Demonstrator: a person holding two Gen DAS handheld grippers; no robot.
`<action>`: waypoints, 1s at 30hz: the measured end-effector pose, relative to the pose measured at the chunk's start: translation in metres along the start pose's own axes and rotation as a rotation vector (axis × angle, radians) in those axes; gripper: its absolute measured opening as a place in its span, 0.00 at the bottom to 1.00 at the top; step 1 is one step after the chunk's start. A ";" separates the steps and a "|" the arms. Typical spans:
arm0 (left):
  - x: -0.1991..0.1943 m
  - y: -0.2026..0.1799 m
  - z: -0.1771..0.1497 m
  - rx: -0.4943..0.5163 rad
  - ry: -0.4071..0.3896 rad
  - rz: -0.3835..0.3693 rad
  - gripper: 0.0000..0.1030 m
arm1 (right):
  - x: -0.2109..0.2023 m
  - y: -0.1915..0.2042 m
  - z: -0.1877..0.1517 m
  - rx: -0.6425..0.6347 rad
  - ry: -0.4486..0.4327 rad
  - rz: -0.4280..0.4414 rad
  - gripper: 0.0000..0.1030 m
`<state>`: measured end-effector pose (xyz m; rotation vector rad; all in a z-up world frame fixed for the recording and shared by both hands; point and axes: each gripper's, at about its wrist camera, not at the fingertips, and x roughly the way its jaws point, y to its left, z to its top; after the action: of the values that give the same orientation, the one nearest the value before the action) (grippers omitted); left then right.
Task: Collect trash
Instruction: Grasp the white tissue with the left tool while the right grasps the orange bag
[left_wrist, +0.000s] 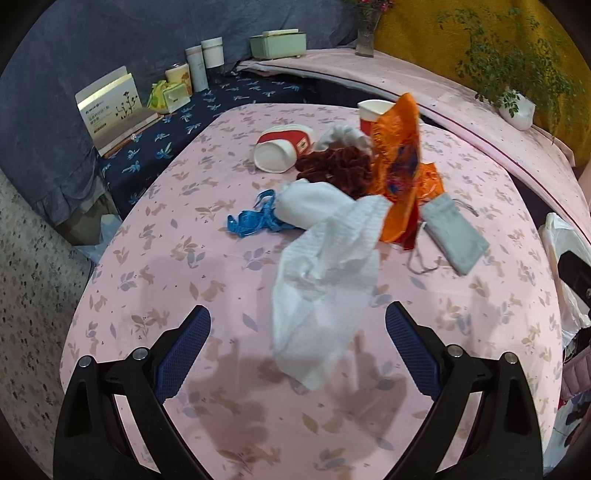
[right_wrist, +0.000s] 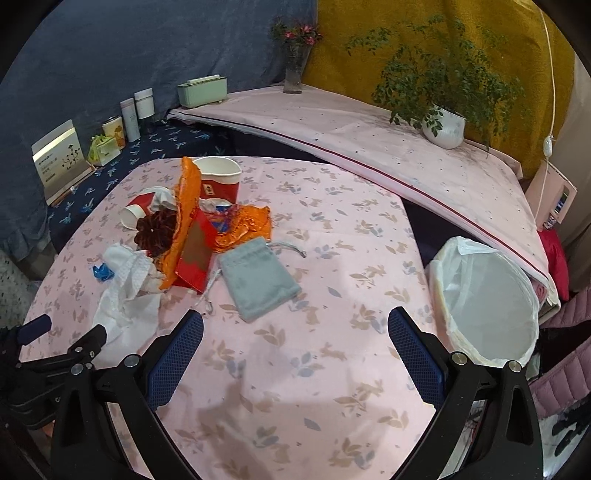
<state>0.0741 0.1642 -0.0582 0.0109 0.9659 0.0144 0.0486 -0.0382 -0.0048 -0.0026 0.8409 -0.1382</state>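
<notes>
pink floral cloth covered the tabletop (left_wrist: 177, 229) in both views. only the right wrist view showed the white-lined trash bin (right_wrist: 487, 295) off the tabletop's right edge; the left wrist view caught just a sliver of its liner. the left gripper (left_wrist: 297, 325) had its fingers spread and released, with the white tissue (left_wrist: 325, 288) lying between and ahead of them, its long axis running from the near fingers up toward the litter pile. the right gripper (right_wrist: 295, 328) was likewise released, over bare cloth. the pile held an orange wrapper (right_wrist: 184, 221) standing on edge, an upright red paper cup (right_wrist: 219, 181), a tipped cup (left_wrist: 282, 147) and a grey drawstring pouch (right_wrist: 258, 280) lying flat, mouth pointing away.
</notes>
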 end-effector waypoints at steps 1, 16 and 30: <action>0.005 0.004 0.001 -0.005 0.009 0.002 0.89 | 0.004 0.005 0.002 -0.002 0.003 0.011 0.93; 0.066 0.024 0.005 -0.063 0.150 -0.173 0.41 | 0.058 0.043 0.015 0.003 0.095 0.055 0.82; 0.035 0.024 0.025 -0.039 0.078 -0.297 0.02 | 0.071 0.074 0.043 0.008 0.094 0.137 0.59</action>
<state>0.1146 0.1883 -0.0727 -0.1696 1.0370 -0.2417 0.1363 0.0241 -0.0326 0.0691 0.9315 -0.0126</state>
